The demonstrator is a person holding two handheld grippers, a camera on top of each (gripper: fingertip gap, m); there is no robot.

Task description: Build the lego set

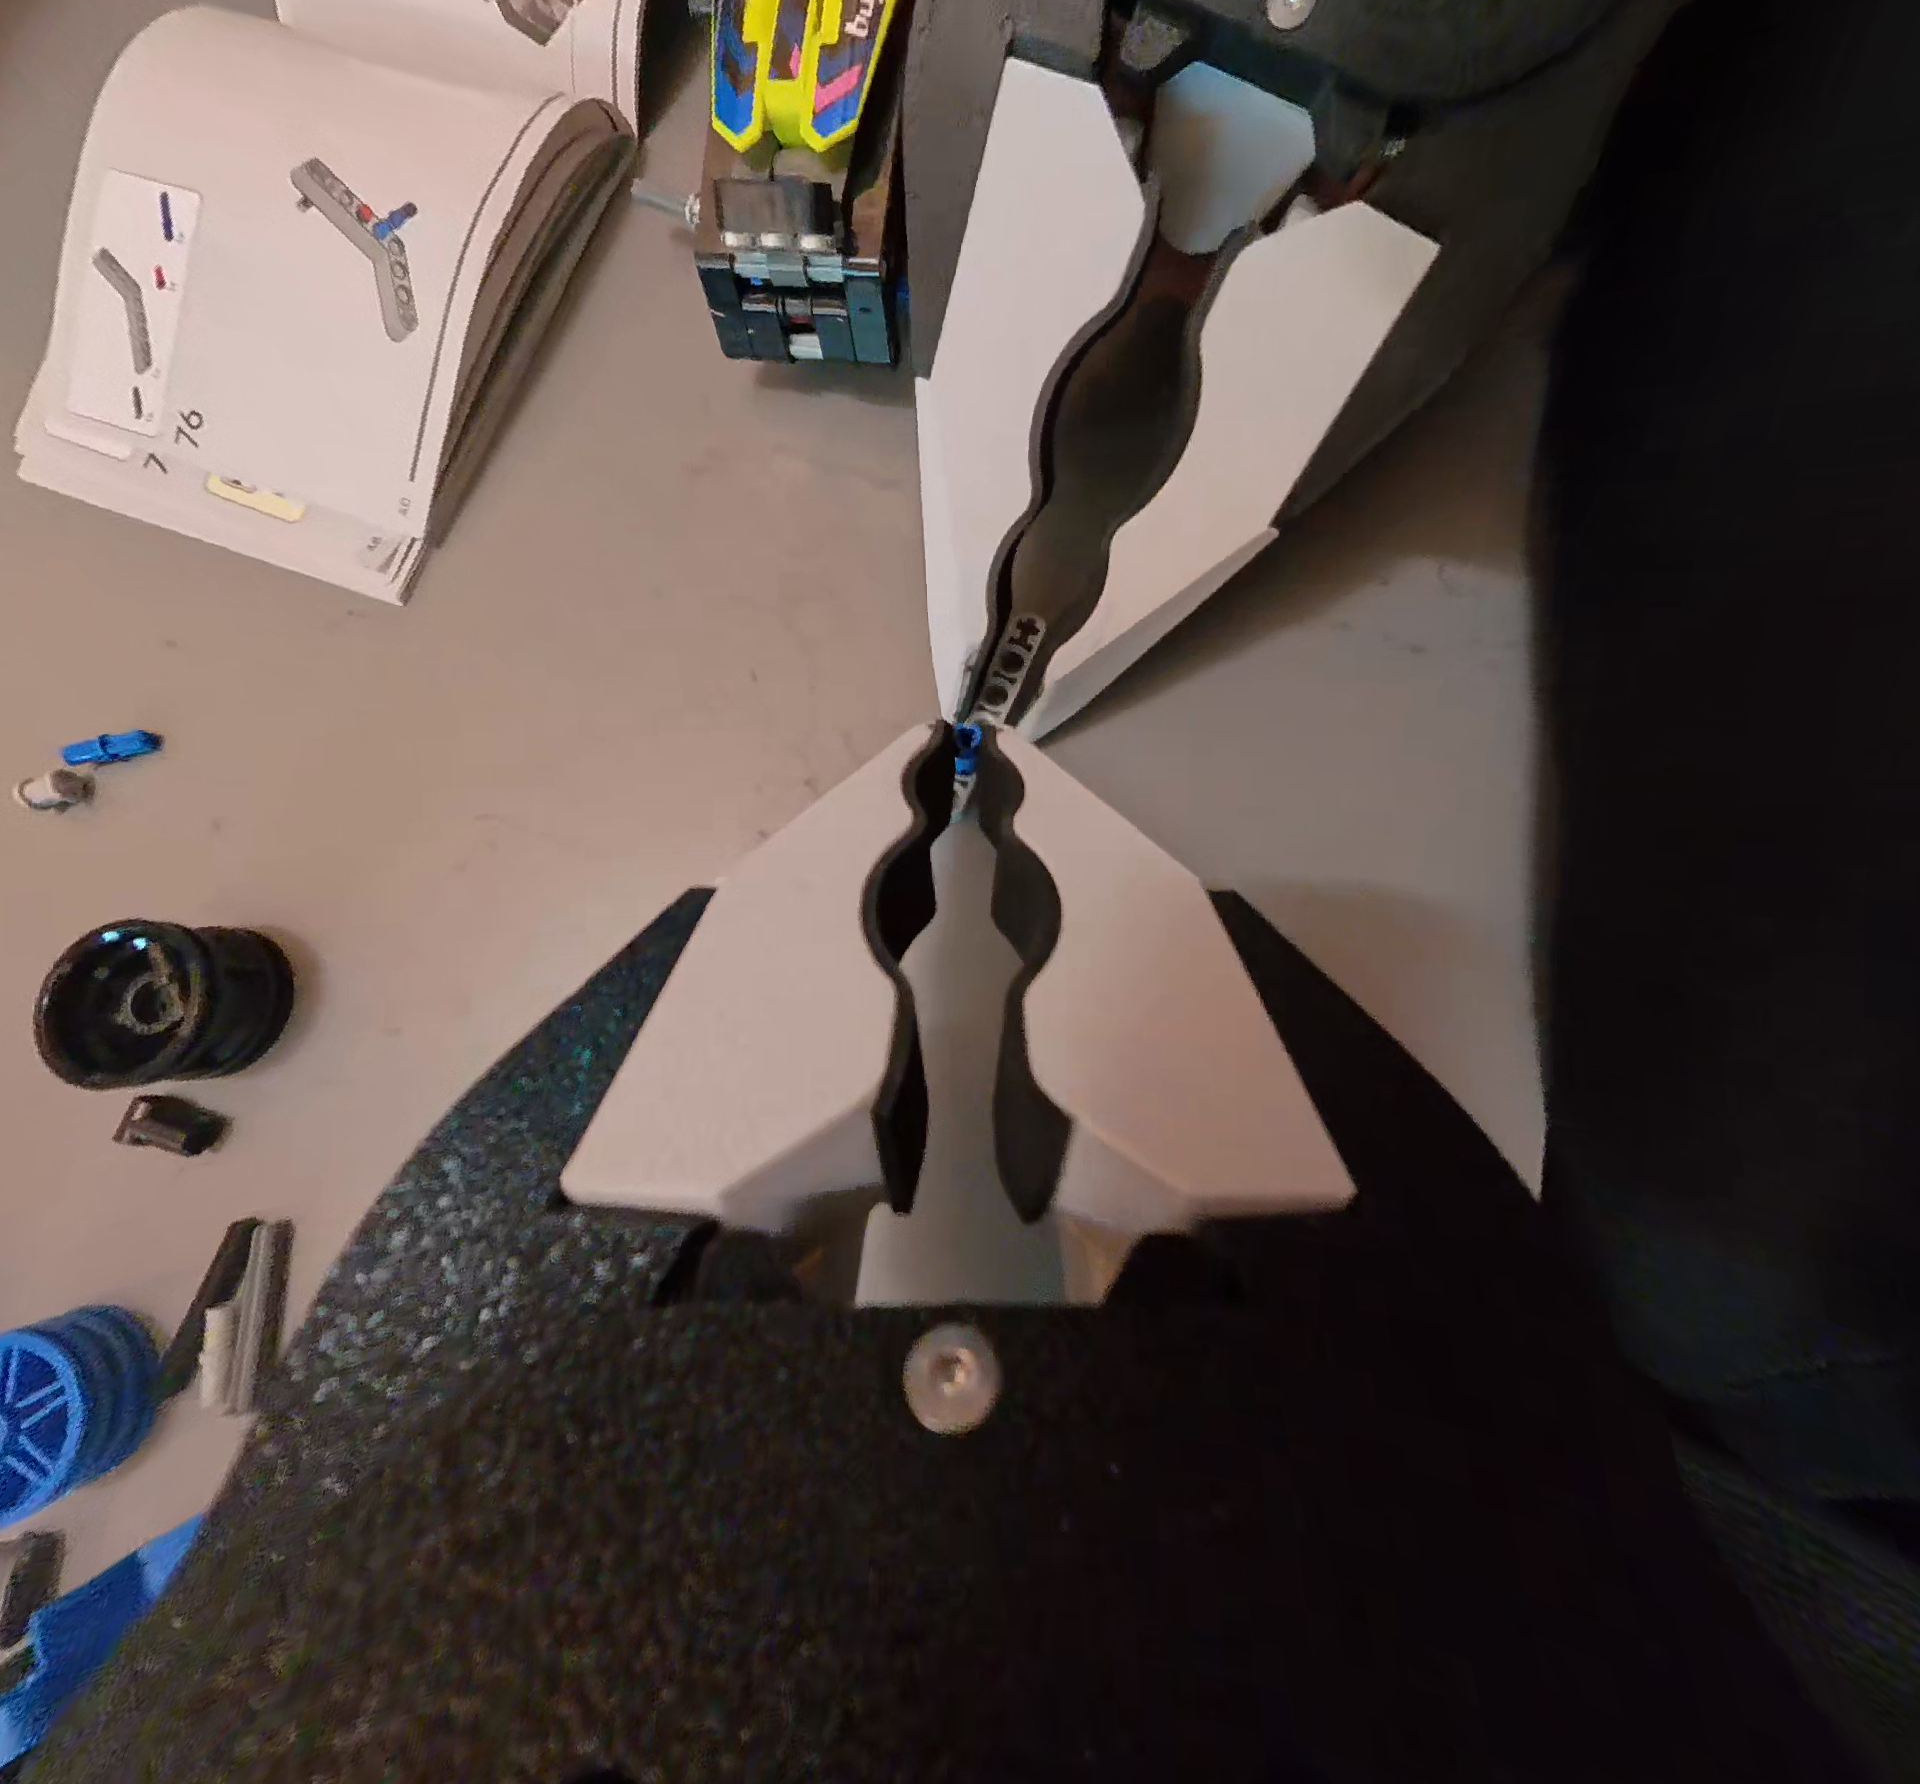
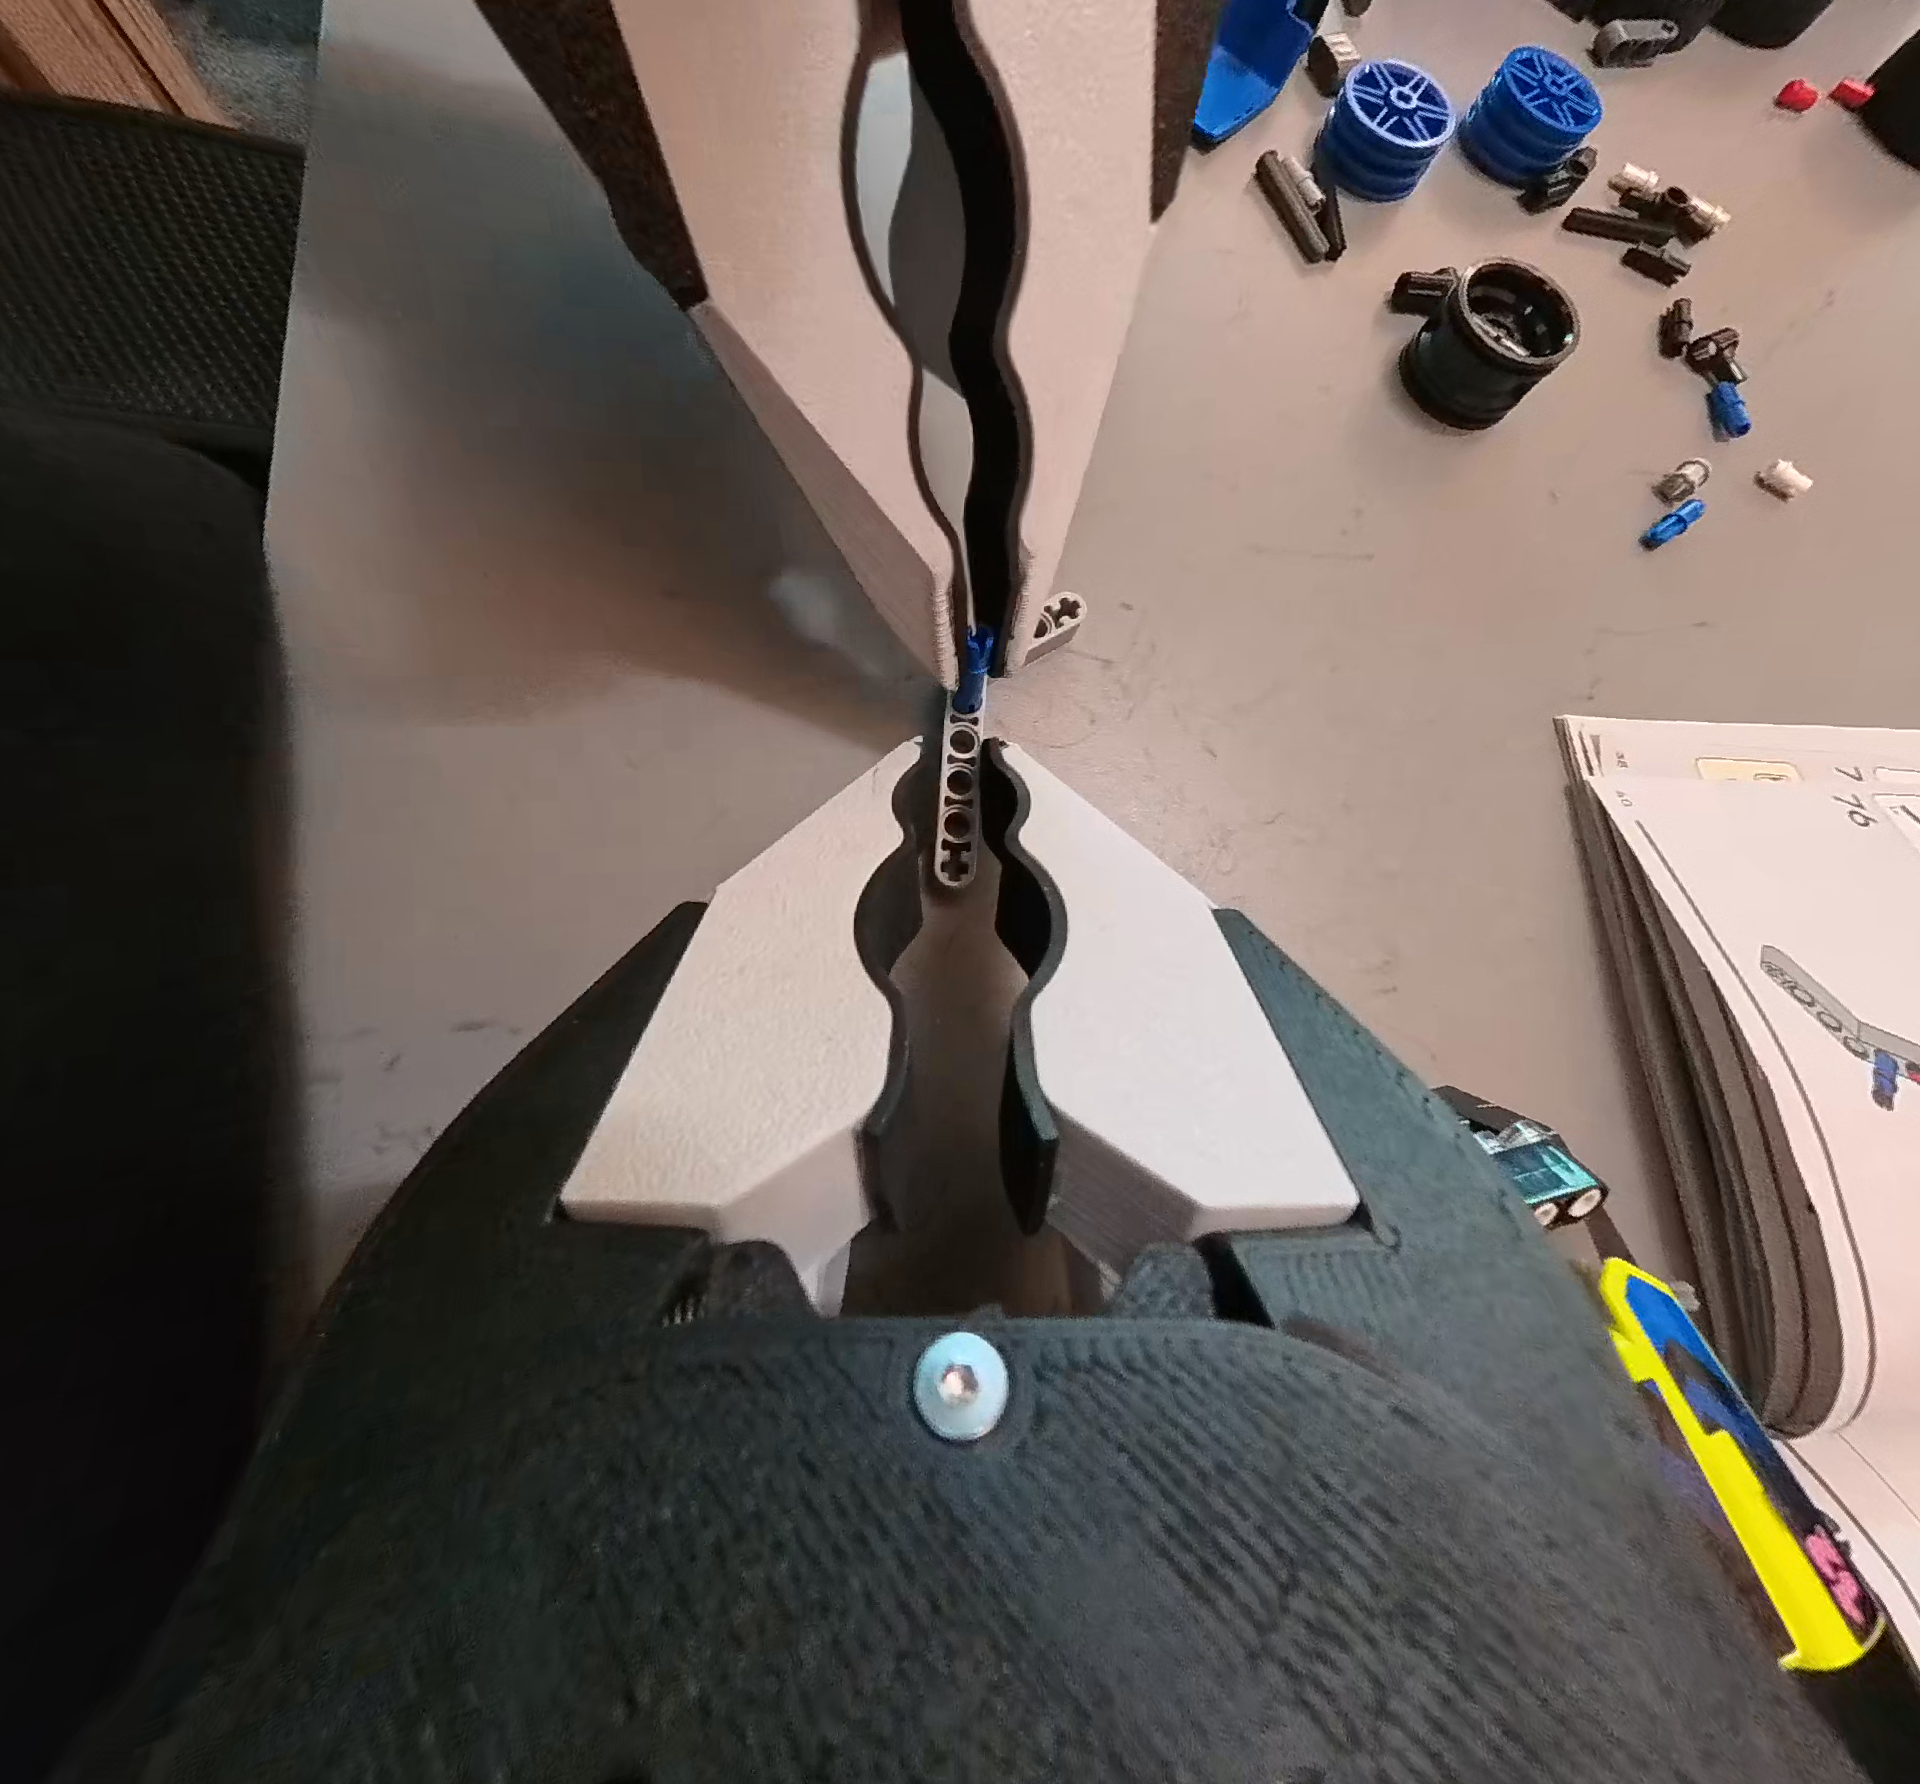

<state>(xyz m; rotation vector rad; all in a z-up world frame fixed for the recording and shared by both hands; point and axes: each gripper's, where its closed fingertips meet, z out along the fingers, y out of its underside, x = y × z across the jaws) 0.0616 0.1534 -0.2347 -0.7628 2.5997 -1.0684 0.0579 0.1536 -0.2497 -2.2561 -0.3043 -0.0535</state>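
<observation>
The grey beam (image 2: 958,799), a flat bar pierced with a row of holes, sits pinched between the fingers of the right tongs (image 2: 961,768), up off the bench (image 2: 1299,695). Its long axis runs straight along those fingers: the cross-holed end lies back in the throat of the tongs, the other end points away, out past the fingertips towards the left tongs (image 2: 977,664). The pads press its two narrow edges, so its holed face is turned up to the right wrist camera.

The left tongs come in head-on from the far side, tip to tip with the right, and are closed on a small blue pin (image 1: 966,752). The pin's long axis lies in line with the beam, and its free end meets the beam's far end; whether it is seated in a hole there I cannot tell. From the left wrist view the beam (image 1: 1013,669) lies just beyond the pin, dead ahead.

Around them on the bench:
- an open instruction booklet (image 1: 312,300), far left in the left wrist view
- a part-built model (image 1: 800,176) beside it
- loose black tyres (image 2: 1491,342)
- blue wheels (image 2: 1387,129)
- a stray grey piece (image 2: 1060,633) just beside the left fingertips
</observation>
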